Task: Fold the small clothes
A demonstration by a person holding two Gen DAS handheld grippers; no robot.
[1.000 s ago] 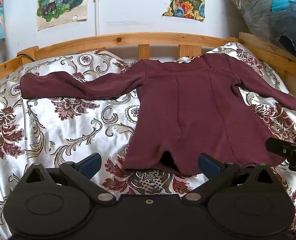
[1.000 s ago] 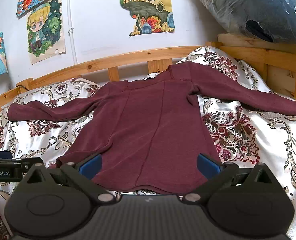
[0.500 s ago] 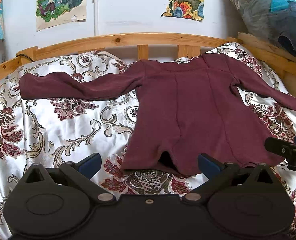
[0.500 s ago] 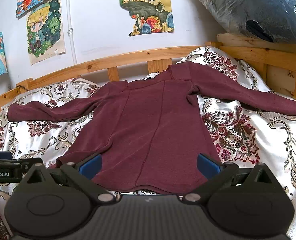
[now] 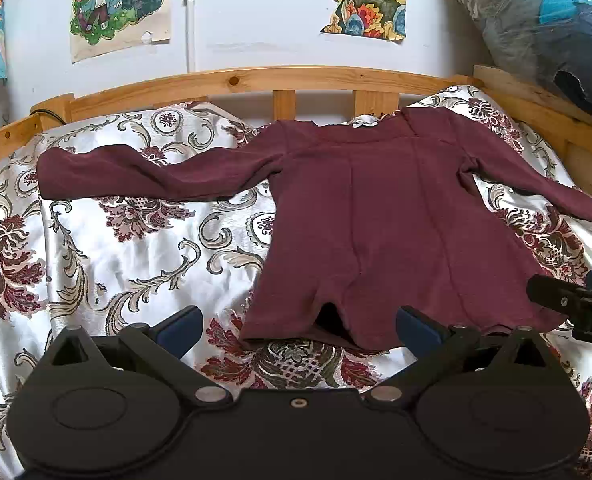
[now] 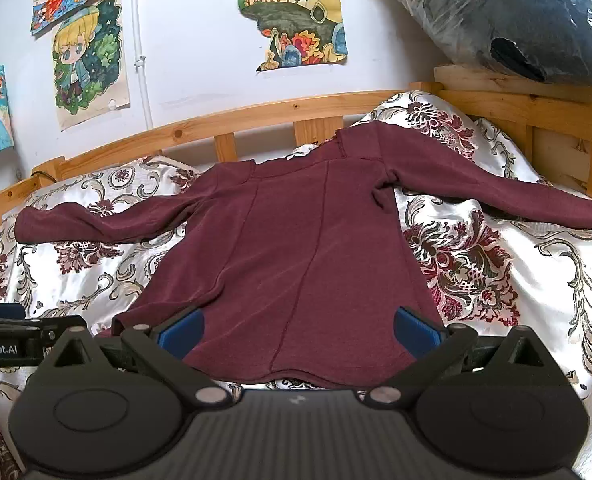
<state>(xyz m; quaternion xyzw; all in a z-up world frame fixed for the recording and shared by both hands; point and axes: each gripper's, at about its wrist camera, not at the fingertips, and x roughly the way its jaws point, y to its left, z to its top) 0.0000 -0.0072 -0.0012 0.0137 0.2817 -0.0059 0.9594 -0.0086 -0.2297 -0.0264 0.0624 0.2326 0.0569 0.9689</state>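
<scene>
Maroon shirt [image 5: 391,220] spread flat on patterned bedspread [image 5: 128,248], sleeves out to both sides, collar toward wooden headboard [image 5: 256,78]. Left gripper [image 5: 297,326] at shirt's hem, fingers wide apart, empty. Right gripper [image 6: 299,330] over hem, fingers likewise spread, gripping nothing.
</scene>
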